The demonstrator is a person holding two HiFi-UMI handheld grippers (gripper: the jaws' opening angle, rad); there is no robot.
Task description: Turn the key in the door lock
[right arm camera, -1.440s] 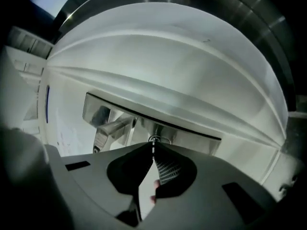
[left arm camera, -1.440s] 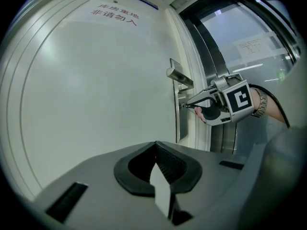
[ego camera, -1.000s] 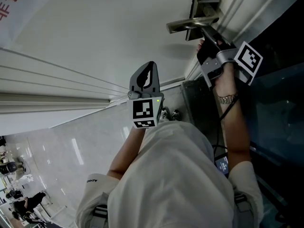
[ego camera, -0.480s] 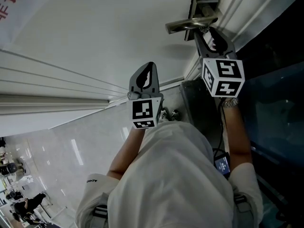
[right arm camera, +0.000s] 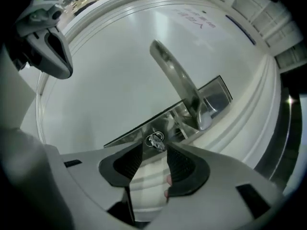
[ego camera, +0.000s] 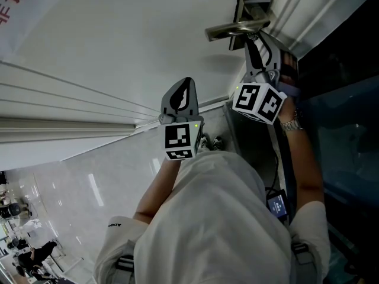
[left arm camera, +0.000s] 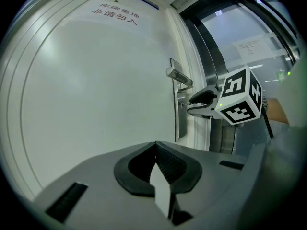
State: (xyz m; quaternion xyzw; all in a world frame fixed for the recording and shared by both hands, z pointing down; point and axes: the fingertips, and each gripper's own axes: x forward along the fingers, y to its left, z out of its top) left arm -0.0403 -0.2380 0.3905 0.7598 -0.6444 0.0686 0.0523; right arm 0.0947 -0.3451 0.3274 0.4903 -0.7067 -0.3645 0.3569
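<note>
Hovering my right gripper (right arm camera: 154, 150) spread at the white door (right arm camera: 105, 80), I am pointing it at the small silver key (right arm camera: 156, 140) in the steel lock plate (right arm camera: 211, 99) just beyond its tips; my left gripper (left arm camera: 156, 146) is hanging pressed together.

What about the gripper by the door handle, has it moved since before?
Yes. The right gripper rolled: its marker cube swung left, from well right of the door handle to almost below it; its fingers stayed under the handle.
</note>
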